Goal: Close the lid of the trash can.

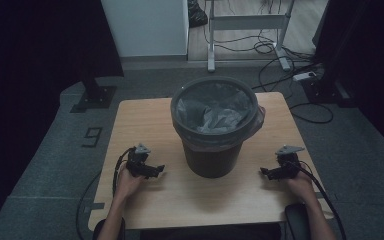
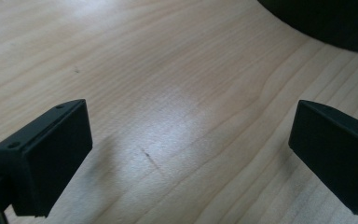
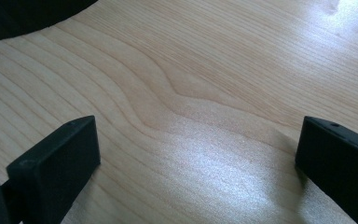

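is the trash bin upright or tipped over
Upright. The trash bin stands on its base in the middle of the table, its open mouth facing up, with the plastic liner folded over the rim.

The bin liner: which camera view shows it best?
The high view: the bin liner shows whole, lining the dark bin and folded over its rim. The left gripper view catches a slice of the bin's dark wall, the right gripper view likewise; neither shows the liner.

bin [image 1: 213, 155]: showing dark grey, with a grey liner [image 1: 215, 111]
worktop [image 1: 145, 120]: showing pale wood grain
hand-held grippers: showing black jaws
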The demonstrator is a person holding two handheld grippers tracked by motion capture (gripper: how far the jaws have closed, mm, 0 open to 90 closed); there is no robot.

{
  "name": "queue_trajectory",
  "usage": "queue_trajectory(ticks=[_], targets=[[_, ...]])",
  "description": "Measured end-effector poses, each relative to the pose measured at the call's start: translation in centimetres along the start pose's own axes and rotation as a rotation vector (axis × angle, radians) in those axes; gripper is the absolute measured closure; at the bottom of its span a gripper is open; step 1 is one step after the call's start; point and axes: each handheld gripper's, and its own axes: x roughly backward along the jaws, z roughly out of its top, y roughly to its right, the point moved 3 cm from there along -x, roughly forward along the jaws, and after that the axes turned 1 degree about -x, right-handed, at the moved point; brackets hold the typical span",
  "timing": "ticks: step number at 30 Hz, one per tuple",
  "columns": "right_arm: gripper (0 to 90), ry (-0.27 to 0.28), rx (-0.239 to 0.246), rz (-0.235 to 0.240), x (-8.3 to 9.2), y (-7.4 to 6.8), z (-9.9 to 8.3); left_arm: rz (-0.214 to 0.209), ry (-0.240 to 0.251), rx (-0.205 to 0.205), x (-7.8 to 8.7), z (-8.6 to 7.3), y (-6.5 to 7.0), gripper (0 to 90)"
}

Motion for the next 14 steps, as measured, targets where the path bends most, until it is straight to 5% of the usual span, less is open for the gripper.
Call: queue_trajectory(ticks=[5, 14], targets=[[0.0, 0.0, 0.0, 0.0, 0.0, 0.0, 0.0, 0.0, -0.031, -0.037, -1.1, -0.6, 0.6, 0.0], [0.0, 0.0, 0.001, 0.0, 0.0, 0.0, 0.0, 0.005, -0.031, -0.031, -1.2, -0.5, 0.8, 0.0]])
